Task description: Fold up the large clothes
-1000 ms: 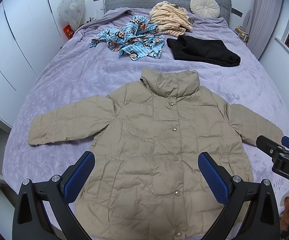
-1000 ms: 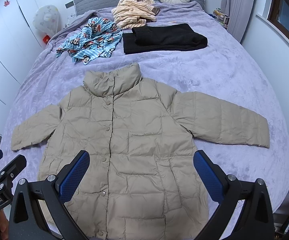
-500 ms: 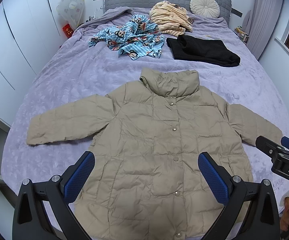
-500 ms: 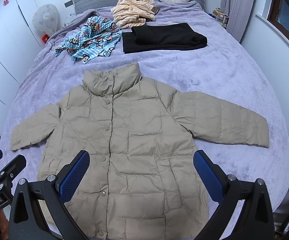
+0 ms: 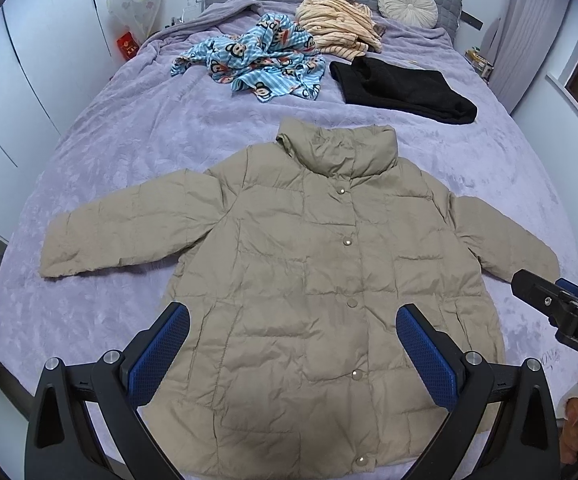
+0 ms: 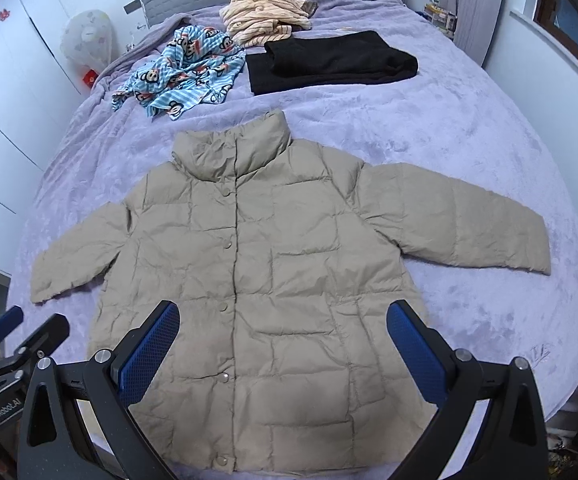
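On the purple bed [image 5: 137,148], beige puffer jacket [image 5: 329,280] lies flat, front up, snaps shut, both sleeves spread out. Left gripper [image 5: 293,356] and right gripper [image 6: 283,350] hover above its hem, both released wide, grasping nothing. Beyond the collar: blue monkey-print garment [image 5: 257,64], striped cream garment [image 5: 337,28], folded black garment [image 5: 401,88]
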A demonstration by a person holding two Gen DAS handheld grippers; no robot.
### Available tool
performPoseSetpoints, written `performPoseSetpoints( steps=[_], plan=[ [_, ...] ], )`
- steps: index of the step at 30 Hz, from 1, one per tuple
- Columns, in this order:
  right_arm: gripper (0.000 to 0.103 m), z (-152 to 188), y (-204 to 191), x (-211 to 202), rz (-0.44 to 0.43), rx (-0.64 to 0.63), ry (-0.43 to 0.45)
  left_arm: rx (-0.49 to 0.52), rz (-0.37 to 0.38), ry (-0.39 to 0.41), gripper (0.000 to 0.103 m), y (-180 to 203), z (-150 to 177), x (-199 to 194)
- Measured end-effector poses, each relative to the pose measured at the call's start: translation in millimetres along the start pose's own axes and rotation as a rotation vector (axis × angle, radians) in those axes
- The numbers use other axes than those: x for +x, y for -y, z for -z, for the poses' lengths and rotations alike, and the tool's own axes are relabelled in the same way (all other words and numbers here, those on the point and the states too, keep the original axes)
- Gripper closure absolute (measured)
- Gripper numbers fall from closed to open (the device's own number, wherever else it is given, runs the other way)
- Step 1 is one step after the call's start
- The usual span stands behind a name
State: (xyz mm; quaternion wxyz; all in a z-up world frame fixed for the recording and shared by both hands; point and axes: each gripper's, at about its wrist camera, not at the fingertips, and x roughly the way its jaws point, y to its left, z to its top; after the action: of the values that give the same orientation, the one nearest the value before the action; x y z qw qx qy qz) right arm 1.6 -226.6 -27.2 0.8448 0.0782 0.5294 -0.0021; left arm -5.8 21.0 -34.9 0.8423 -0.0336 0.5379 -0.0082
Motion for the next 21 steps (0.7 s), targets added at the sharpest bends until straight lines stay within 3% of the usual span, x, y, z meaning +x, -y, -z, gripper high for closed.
performPoseSetpoints(
  steps=[4, 10, 13, 21],
  plan=[
    [0.0, 11, -17, 2, 0.014, -0.012, -0.003, -0.001, 0.045, -0.056, 0.0, -20, 5, 18],
    [0.0, 25, -52, 23, -0.056, 0.035, -0.015, -0.02, 0.043, -0.122, 0.0, -85, 5, 55],
    [0.0, 28, -83, 48, -0.085, 0.035, -0.093, -0.085, 0.038, -0.155, 0.0, -137, 4, 80],
    [0.0, 50, -165, 133, -0.11, 0.013, -0.276, -0.399, 0.186, -0.154, 0.0, -281, 11, 163]
  ],
)
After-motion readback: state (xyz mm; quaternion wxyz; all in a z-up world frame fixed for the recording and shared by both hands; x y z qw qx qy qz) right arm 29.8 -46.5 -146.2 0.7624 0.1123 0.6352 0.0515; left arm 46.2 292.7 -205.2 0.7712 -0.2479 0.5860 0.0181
